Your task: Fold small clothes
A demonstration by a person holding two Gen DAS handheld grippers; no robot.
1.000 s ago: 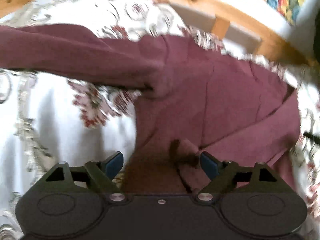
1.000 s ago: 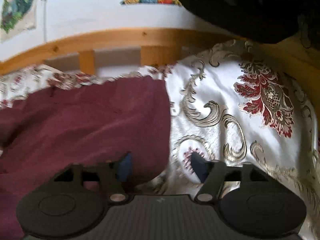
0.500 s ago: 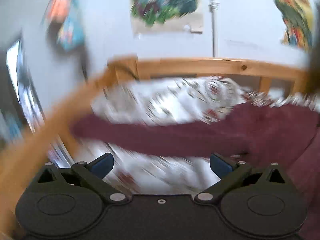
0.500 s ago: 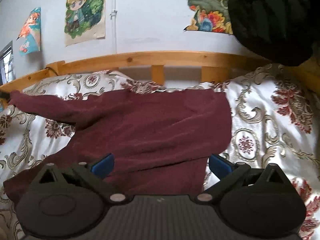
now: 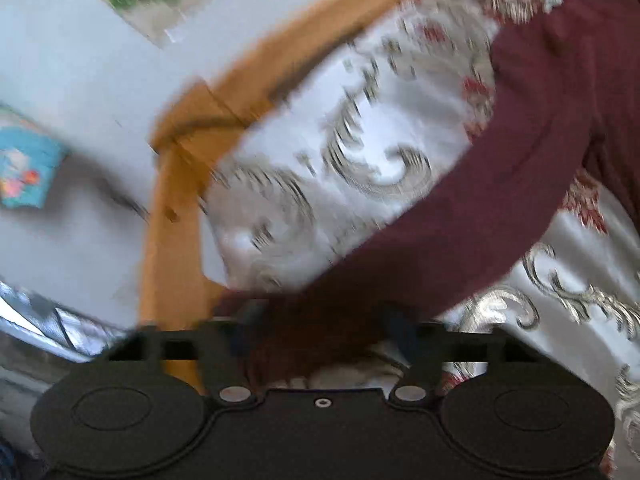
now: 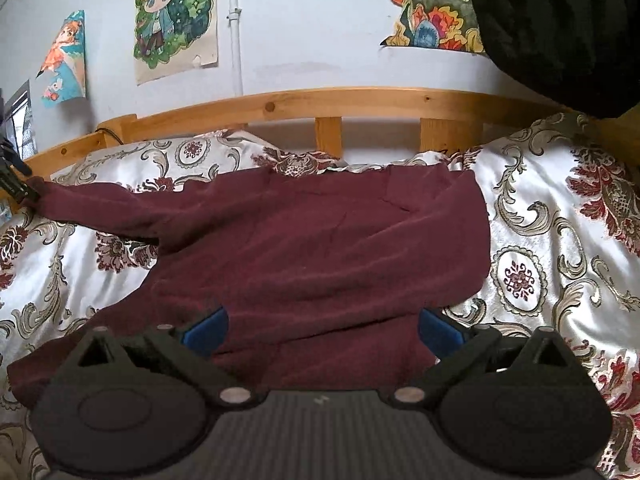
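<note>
Left gripper (image 5: 316,332) of mine sits over the maroon sleeve's (image 5: 500,184) cuff end; blur hides whether the fingers pinch it. Right gripper (image 6: 322,328) hangs with its blue pads (image 6: 206,326) spread wide above the maroon top (image 6: 320,248), which lies spread on the patterned bedspread (image 6: 560,240) before the wooden rail (image 6: 320,100).

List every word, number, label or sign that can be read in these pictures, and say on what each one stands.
No readable text in either view.
Wall posters: drawings only, no words visible.
Maroon top: no label or print shows.
Patterned bedspread: ornaments only.
Left view: too blurred to read anything.
</note>
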